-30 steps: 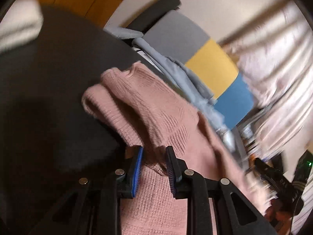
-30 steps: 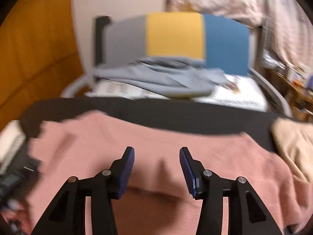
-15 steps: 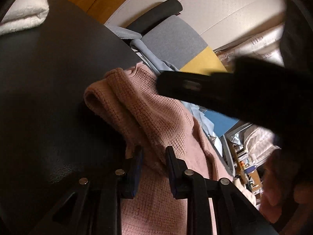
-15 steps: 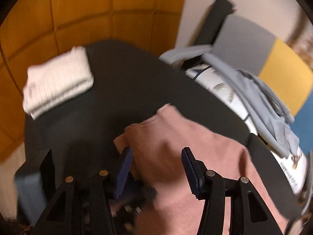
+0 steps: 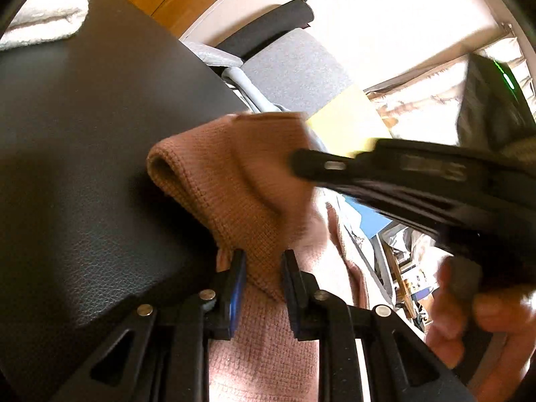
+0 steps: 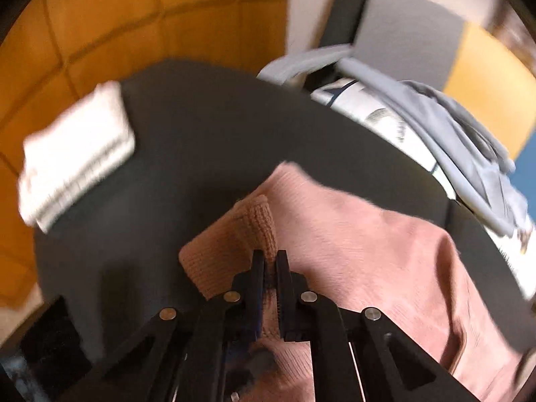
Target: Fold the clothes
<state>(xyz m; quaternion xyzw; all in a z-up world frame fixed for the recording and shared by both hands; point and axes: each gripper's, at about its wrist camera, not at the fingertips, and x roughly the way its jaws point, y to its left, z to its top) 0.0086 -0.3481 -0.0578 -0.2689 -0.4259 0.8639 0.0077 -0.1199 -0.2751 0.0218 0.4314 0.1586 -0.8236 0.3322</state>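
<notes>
Since the earlier frame, right gripper [image 6: 270,261] swung across from the sweater's middle to its corner; jaws now clamped on a ribbed fold of pink knit sweater [image 6: 368,234]. Left gripper [image 5: 262,268] jaws pinch a bunched sweater [image 5: 234,181] edge on grainy black leatherette table [image 5: 83,134]. Only the left view shows the person's hand [image 5: 475,315]; only the right shows the whole folded white towel [image 6: 73,154] and crumpled grey garment [image 6: 462,140].

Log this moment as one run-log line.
left claw: shut on pink sweater | right claw: shut on sweater cuff | surface: black table
</notes>
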